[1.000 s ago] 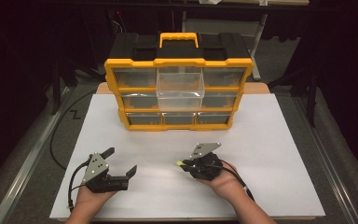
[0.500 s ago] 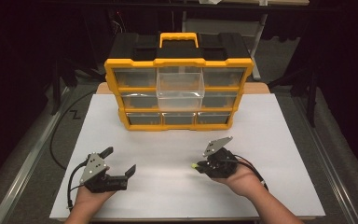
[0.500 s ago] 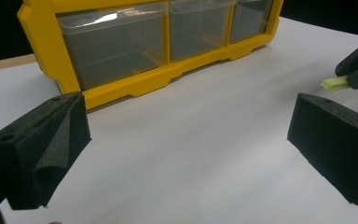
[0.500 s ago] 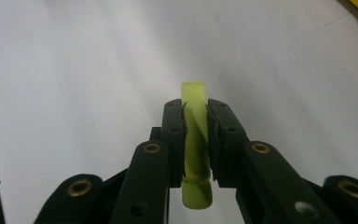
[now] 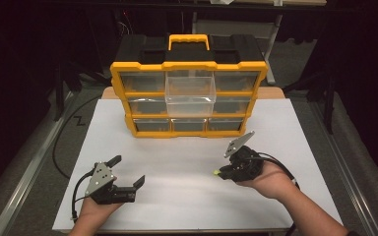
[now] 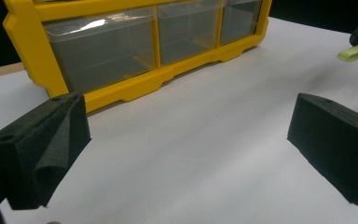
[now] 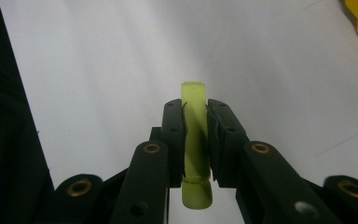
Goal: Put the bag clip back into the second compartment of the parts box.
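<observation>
Bright yellow frame on the organizer [image 5: 189,101], black top, yellow handle [image 5: 189,41], and clear see-through drawers [image 5: 190,91]. White sheet over the bench [image 5: 187,162]. Both claws black, left claw [image 5: 126,171] and right claw [image 5: 221,172], and that little piece [image 7: 195,140] is pale yellow-green.

A: Where was the right gripper [image 5: 221,173]?
B: Lifted over the white desk [image 5: 187,162], closed on a small yellow-green piece [image 5: 217,172].
A: And the left gripper [image 5: 126,172]?
B: Open, facing the yellow organizer [image 5: 188,98], whose middle drawer [image 5: 190,93] stuck out.
</observation>
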